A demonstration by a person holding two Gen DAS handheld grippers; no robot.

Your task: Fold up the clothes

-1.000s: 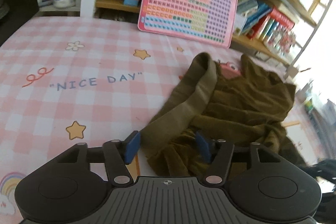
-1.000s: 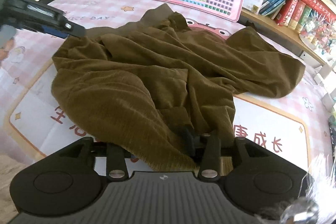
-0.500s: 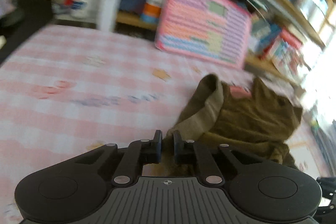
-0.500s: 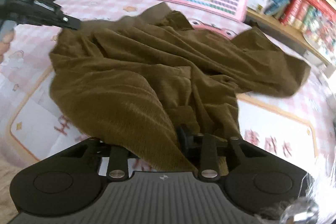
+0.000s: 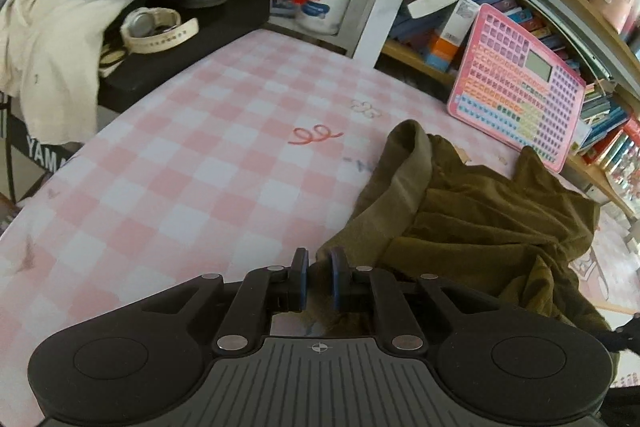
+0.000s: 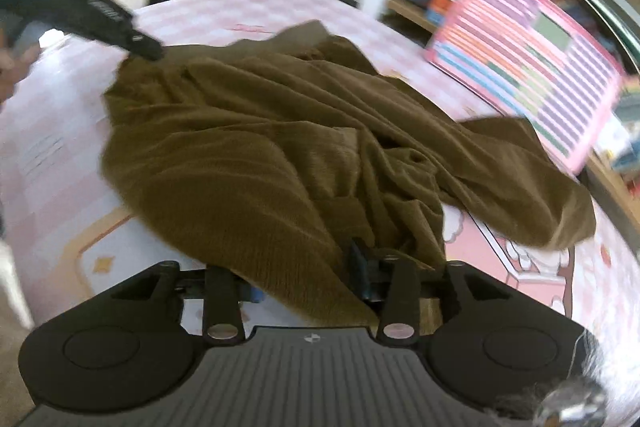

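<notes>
Your left claw pinches the olive garment at its ribbed hem; your right claw, jaws opening, straddles soft, droopy cloth. Grip edges.

Right wrist view motion-blurred: shelf contents and toy keyboard keys unreadable. Garment drapes over right gripper; left finger hidden, pad contact indeterminate. Left wrist view: cloth edge between left gripper pads partly hidden. Tablecloth lettering covered by garment.
</notes>
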